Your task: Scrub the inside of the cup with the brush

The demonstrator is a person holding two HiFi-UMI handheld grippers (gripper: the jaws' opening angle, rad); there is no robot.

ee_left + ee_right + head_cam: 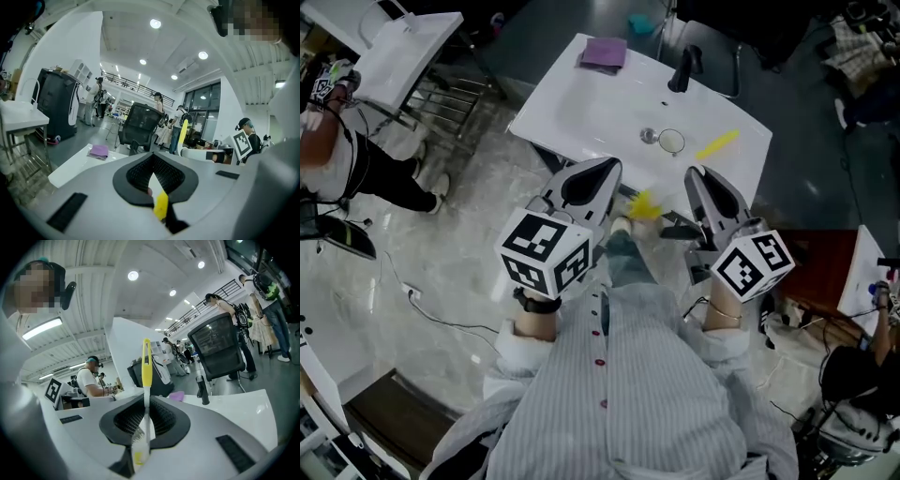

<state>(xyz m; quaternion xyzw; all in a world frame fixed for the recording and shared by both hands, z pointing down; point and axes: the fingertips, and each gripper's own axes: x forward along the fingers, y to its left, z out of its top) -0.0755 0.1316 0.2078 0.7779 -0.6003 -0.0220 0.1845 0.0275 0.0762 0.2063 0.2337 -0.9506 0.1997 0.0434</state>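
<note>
A clear cup [672, 142] stands on the white sink top [581, 103], just right of the drain [649, 136]. My right gripper [696, 174] [145, 397] hovers at the near edge of the top, shut on the brush [146, 373]. The brush's bristles sit between the jaws and its yellow handle [718, 143] points out toward the cup. My left gripper [614, 169] [152, 159] is held beside it, left of the cup and apart from it, jaws shut. A small yellow bit [161, 205] shows at their near end; I cannot tell what it is.
A purple cloth [603, 52] lies at the far left corner of the top and a black tap [684, 67] stands at the back. A metal rack [441, 94] is to the left. People stand at both sides, and an office chair [140, 124] is behind the sink.
</note>
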